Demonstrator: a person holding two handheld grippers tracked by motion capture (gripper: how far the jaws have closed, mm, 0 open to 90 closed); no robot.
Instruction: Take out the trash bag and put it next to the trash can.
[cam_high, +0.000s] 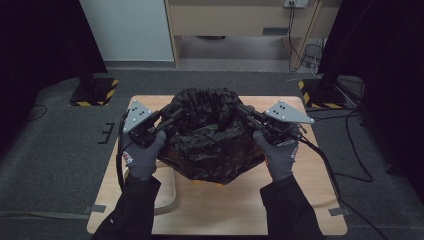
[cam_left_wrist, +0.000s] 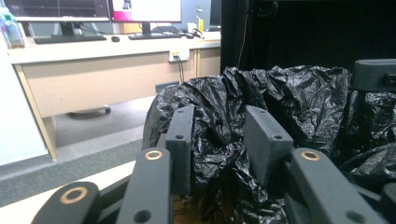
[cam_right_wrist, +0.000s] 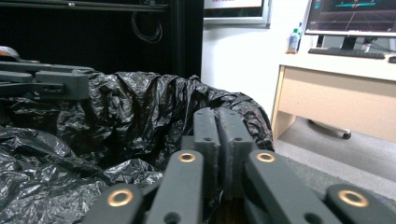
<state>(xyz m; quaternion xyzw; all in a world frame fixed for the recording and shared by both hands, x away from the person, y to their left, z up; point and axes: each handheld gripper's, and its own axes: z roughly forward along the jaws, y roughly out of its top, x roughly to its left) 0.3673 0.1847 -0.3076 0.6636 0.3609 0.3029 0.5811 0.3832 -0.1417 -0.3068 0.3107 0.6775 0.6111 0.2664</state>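
Bag: we flank the crumpled black plastic bag (cam_high: 212, 135), rim between us.
Left gripper (cam_left_wrist: 223, 142): spread astride the rim.
Right gripper (cam_right_wrist: 218, 149): pressed together at the rim; film between, we cannot tell.

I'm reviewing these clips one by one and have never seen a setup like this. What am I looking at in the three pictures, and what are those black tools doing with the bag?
There is no robot here. A person in grey gloves holds a hand-operated gripper in each hand: the left gripper and the right gripper. The high view looks down from above the person onto a wooden table. The other two pictures come from small cameras riding on each gripper, looking along its two black jaws.

On the table sits a crumpled black trash bag, its mouth open upward. The grippers meet its rim from opposite sides. In the left gripper view the jaws stand apart with bag plastic bunched between them. In the right gripper view the jaws are pressed together at the bag's edge, though whether plastic is pinched between them is hard to tell.
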